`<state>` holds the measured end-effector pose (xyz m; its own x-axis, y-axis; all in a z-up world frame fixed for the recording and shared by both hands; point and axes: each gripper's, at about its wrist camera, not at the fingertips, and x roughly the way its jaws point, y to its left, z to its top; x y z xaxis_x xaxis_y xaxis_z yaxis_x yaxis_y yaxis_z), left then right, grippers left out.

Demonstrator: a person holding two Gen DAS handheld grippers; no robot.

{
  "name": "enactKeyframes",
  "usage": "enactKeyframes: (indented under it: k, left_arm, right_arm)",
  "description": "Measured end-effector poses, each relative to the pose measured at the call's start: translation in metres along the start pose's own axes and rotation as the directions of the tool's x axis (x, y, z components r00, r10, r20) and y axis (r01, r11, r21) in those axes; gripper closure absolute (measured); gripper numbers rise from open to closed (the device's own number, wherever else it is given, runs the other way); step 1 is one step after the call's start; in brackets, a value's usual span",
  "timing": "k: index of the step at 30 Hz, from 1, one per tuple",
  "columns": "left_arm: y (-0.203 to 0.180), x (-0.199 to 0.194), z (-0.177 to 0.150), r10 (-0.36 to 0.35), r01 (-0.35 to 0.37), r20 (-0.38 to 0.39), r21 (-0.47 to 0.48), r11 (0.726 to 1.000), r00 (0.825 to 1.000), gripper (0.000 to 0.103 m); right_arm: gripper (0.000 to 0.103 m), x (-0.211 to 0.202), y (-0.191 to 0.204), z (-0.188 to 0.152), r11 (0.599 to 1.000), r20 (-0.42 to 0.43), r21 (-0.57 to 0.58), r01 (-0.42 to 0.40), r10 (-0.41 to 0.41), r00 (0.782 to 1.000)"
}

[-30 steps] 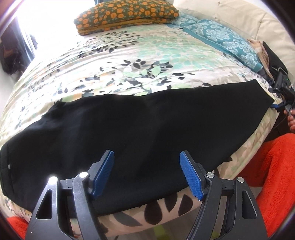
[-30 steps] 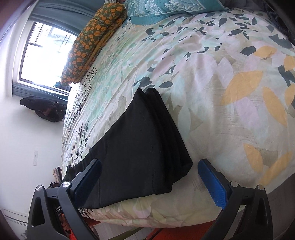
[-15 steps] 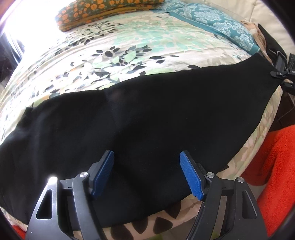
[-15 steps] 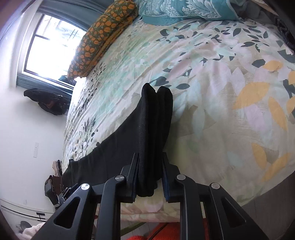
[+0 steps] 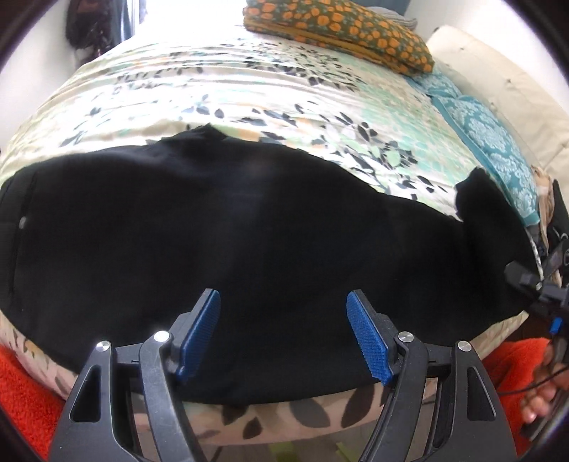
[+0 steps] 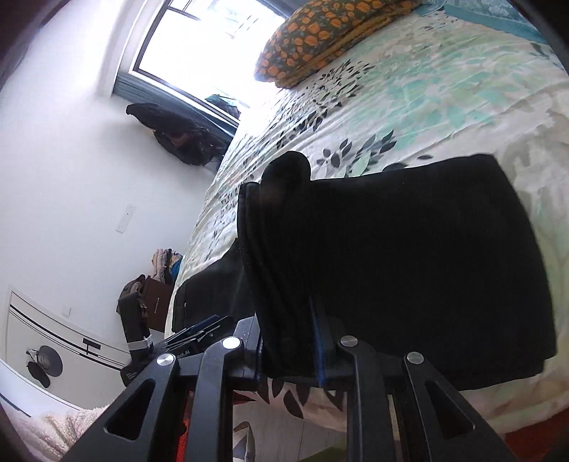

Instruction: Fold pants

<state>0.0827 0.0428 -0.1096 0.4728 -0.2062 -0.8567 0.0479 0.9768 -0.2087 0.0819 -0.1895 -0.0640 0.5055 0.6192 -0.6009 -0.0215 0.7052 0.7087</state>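
The black pants (image 5: 220, 227) lie lengthwise along the near edge of a floral bedspread (image 5: 249, 92), waistband at the left. My left gripper (image 5: 284, 336) is open, its blue pads hovering over the pants' near edge and touching nothing. My right gripper (image 6: 290, 355) is shut on the leg end of the pants (image 6: 409, 256) and holds it lifted and folded back over the bed. In the left wrist view that raised leg end (image 5: 487, 213) stands up at the far right beside the right gripper (image 5: 533, 284).
An orange-flowered pillow (image 5: 338, 32) and a teal patterned pillow (image 5: 487, 131) lie at the far side of the bed. A red-orange blanket (image 5: 512, 359) sits below the bed edge. A window (image 6: 213, 39) and white wall with hanging dark bags (image 6: 177, 131) stand at the left.
My right gripper has lifted the clamped leg end and carried it up and leftward, folding it over. My left gripper stayed open and shifted left along the pants, towards the waistband.
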Motion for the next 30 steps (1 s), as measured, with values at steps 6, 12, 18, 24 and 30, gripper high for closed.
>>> enactKeyframes:
  k: [6, 12, 18, 24, 30]
  left_arm:
    - [0.047, -0.009, -0.004, 0.015, -0.013, 0.028, -0.083, 0.996, 0.999, 0.027]
    - [0.047, -0.028, 0.001, -0.052, 0.058, 0.095, -0.071, 0.996, 0.994, 0.027]
    - [-0.028, -0.034, -0.005, -0.233, 0.220, 0.069, 0.159, 0.963, 0.970, 0.027]
    - [-0.081, -0.010, -0.009, -0.214, 0.210, -0.009, 0.241, 0.948, 0.977, 0.029]
    - [-0.102, 0.000, -0.012, -0.162, 0.165, -0.034, 0.277, 0.947, 0.986, 0.029]
  right_arm:
    - [0.064, 0.088, 0.053, -0.045, 0.975, -0.118, -0.200, 0.100, -0.126, 0.985]
    - [0.017, 0.036, 0.076, -0.054, 0.913, -0.053, -0.363, 0.187, -0.221, 0.974]
    - [0.014, -0.037, 0.058, -0.067, 0.902, 0.125, -0.287, 0.322, -0.298, 0.946]
    - [0.013, -0.046, 0.038, -0.060, 0.907, 0.171, -0.220, 0.358, -0.326, 0.930]
    - [0.013, -0.047, 0.037, -0.059, 0.913, 0.183, -0.217, 0.346, -0.310, 0.933]
